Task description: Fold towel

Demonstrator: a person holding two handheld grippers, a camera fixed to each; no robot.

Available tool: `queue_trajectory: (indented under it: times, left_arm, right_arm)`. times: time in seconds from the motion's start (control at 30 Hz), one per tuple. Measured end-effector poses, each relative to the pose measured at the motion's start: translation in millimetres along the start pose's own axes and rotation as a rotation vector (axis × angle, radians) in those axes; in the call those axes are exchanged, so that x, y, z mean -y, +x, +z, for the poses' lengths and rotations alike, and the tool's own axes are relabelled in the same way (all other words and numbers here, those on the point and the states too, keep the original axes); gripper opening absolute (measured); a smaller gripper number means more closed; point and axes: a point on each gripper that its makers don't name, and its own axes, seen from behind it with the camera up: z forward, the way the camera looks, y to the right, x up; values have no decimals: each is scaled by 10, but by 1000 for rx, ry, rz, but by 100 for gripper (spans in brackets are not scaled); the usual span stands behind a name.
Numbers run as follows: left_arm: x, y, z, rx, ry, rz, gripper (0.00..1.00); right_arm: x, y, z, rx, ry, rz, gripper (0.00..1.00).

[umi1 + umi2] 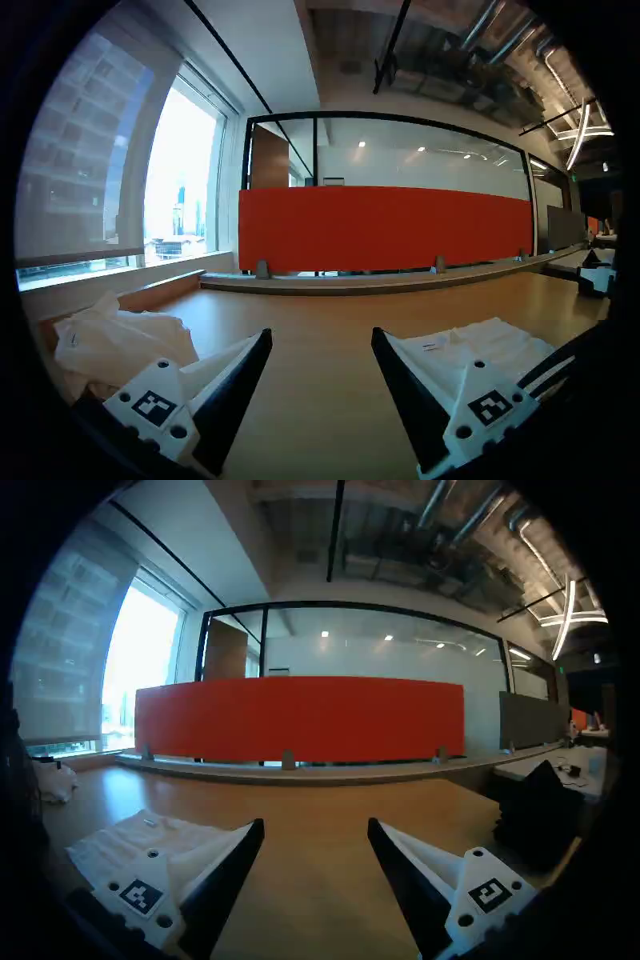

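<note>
Hovering over table (400,300) | left claw (321,331) apart | right claw (315,822) apart | towel (136,840) flat, perhaps folded

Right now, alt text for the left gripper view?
The left gripper is open and empty above a wooden table. A flat white towel lies to its right, a crumpled white cloth pile to its left, a red divider panel beyond.
</note>
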Motion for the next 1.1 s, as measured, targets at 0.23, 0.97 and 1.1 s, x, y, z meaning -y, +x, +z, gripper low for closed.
queue_trajectory:
  times: [0.23,0.97,1.1]
  left_arm:
    - [42,48,3,17,4,-17,92]
    - [81,1840,-130,36,-28,-8,92]
    - [94,2045,-138,40,-27,-14,92]
  right_arm:
    - [55,80,-5,-4,13,-7,100]
    - [246,1878,-123,10,-24,-62,100]
    - [245,2100,-128,9,-30,-50,100]
